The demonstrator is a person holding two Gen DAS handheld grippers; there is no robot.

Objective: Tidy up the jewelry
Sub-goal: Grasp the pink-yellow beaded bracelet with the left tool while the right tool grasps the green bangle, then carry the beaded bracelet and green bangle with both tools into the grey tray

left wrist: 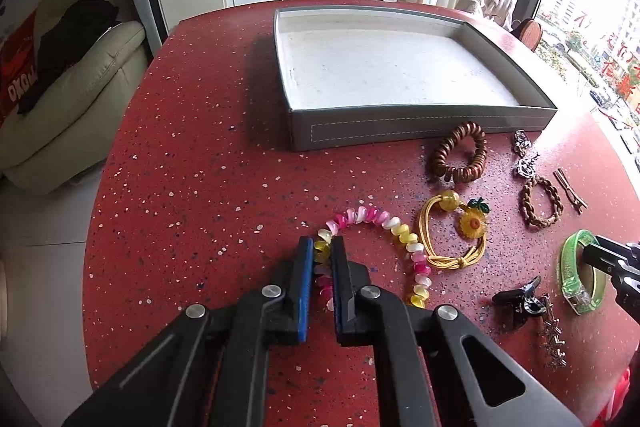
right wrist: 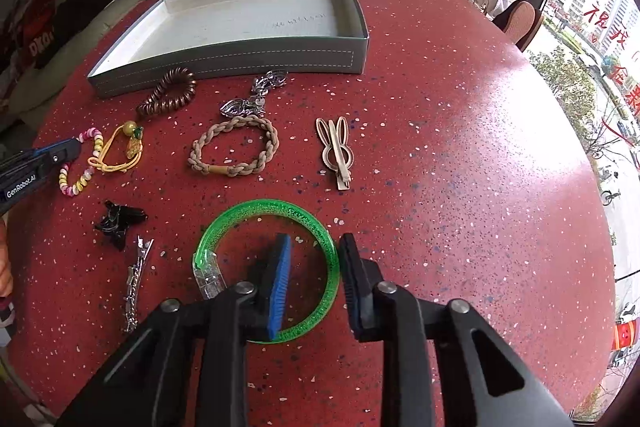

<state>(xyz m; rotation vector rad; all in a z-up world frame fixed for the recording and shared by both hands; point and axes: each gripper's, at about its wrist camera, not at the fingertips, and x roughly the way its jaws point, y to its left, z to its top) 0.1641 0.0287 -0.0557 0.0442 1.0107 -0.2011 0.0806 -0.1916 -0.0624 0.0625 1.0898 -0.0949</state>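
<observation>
Left wrist view has the left gripper (left wrist: 323, 259) with its jaws clamped on the pink and yellow bead bracelet (left wrist: 376, 223), low centre of frame, biting the left side of the loop while the rest trails off to the right on the red table (left wrist: 180, 167). Right wrist view: the right gripper (right wrist: 312, 267) straddles the green bangle (right wrist: 320, 227), one finger inside the ring, one outside, but honestly I can't tell if the pads are pressing the rim yet, a gap shows between the blue pad and the plastic. If I were doing this I'd lift both straight up, slowly, so the beads don't snag the yellow hair tie (left wrist: 452, 227) just beside them, then carry them to the grey tray (left wrist: 400, 131) at the top of frame, which looks empty. The bangle is slick, so grip it square. The right view shows the bunny hair clip (right wrist: 336, 155) and the braided tie (right wrist: 236, 151) flat out; the left view squashes those into the right edge, but shows the bead grip far better.
</observation>
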